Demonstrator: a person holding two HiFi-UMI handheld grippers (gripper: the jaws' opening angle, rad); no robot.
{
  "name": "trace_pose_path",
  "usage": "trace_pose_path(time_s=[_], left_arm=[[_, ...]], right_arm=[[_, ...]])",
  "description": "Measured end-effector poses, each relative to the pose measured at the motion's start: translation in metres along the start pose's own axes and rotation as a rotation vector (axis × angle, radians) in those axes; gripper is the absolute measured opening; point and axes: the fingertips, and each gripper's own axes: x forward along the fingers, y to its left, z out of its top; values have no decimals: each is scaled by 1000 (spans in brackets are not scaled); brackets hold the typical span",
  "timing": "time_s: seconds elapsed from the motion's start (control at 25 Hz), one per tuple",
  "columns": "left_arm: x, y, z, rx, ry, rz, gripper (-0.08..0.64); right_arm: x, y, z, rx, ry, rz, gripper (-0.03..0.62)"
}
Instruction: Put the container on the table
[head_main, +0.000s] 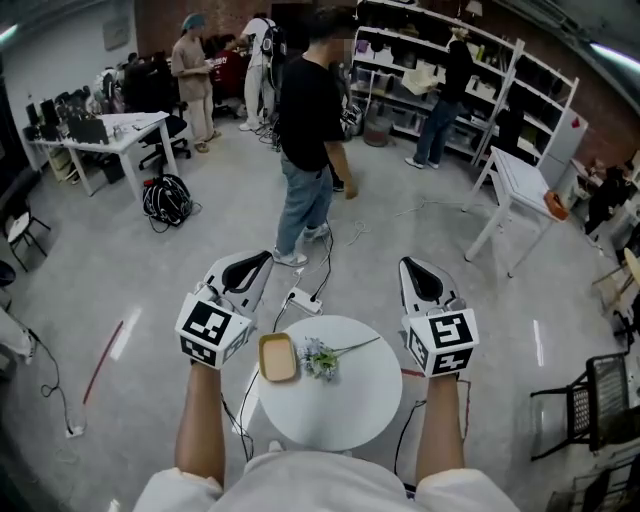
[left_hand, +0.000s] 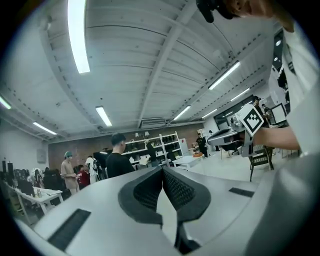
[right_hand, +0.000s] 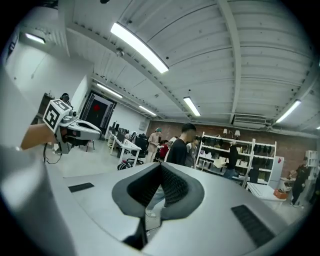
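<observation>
A shallow tan container (head_main: 277, 357) lies on the left part of the round white table (head_main: 345, 405), with a small sprig of pale flowers (head_main: 322, 361) right beside it. My left gripper (head_main: 258, 262) is held above the table's left edge, pointing forward. My right gripper (head_main: 412, 268) hovers over the right edge. Both are raised away from the container. In the left gripper view the jaws (left_hand: 162, 172) meet at their tips with nothing between them. The right gripper's jaws (right_hand: 160, 167) are likewise closed and empty. Neither gripper view shows the container.
A person in a black shirt (head_main: 308, 130) stands just beyond the table. A power strip (head_main: 304, 300) with cables lies on the floor ahead. A white folding table (head_main: 520, 180) stands at right, a desk (head_main: 112, 135) at left, a black chair (head_main: 602, 400) at near right.
</observation>
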Motion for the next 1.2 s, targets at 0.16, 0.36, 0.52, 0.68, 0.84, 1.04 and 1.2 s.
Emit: trace_pose_path(time_s=[0.16,0.36,0.52,0.68,0.84,1.04,1.2], left_arm=[[-9,0,22,7,-35,19,20],[-13,-5,27,50,-25,42,20],[-13,-12,18,98,8,44,20],[-12,-16,18,102,14,35,20],[-14,-15,17,95,20,35,20],[-16,-18,13,95,27,36,20],[-19,-16,10,95,28,34,20]], right_arm=[[-9,5,20,-28,-40,9,12],[-10,10,22,-46,-35,21,12],[-10,15,17,-48,-29,23,12],[-10,16,18,-49,-31,28,12],[-8,20,16,-47,-24,39,12],[-7,24,12,-49,-19,47,12],[-4,29,10,-50,-17,48,12]])
